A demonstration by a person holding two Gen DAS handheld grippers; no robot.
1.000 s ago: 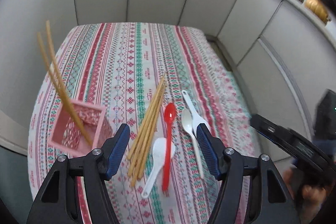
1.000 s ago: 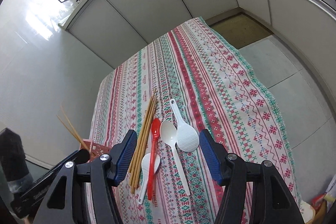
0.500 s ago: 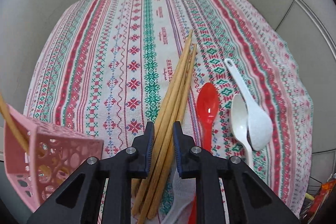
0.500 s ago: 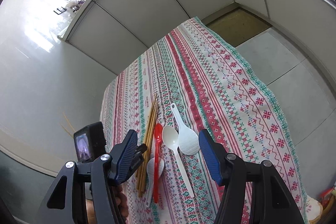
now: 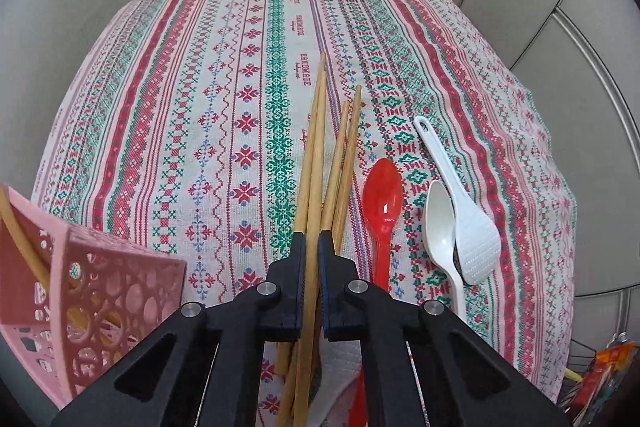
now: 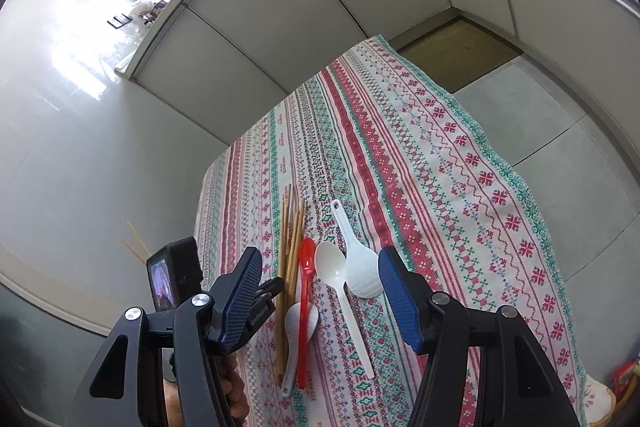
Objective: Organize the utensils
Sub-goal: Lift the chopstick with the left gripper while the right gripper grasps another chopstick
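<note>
Left wrist view: we see our left gripper [image 5: 312,247] w/ jaws nearly together, pinching one wooden chopstick [image 5: 314,163] between the pads; its far tip angles up over the cloth. The rest of the chopstick bundle [image 5: 344,155] lies on the striped tablecloth [image 5: 208,99] just right of the pinched one. Right of that we see a red spoon [image 5: 382,199], bowl pointing away, then a white spoon [image 5: 438,227] w/ a white rice paddle [image 5: 472,231] overlapping its right edge. Another white spoon [image 5: 332,391] shows partly under the gripper, near the bottom. Pink perforated basket [image 5: 104,307] sits at lower left, at the table edge, w/ chopsticks leaning in it [image 5: 24,247].

Right wrist view: our right gripper [image 6: 320,291] hangs above the table w/ blue pads spread wide, nothing between them. Below it we see the same row: chopstick bundle [image 6: 290,255], red spoon [image 6: 306,291], white spoon [image 6: 340,291], rice paddle [image 6: 358,267]. The left gripper's tip [image 6: 266,297] shows at the bundle's left side, touching it.
</note>
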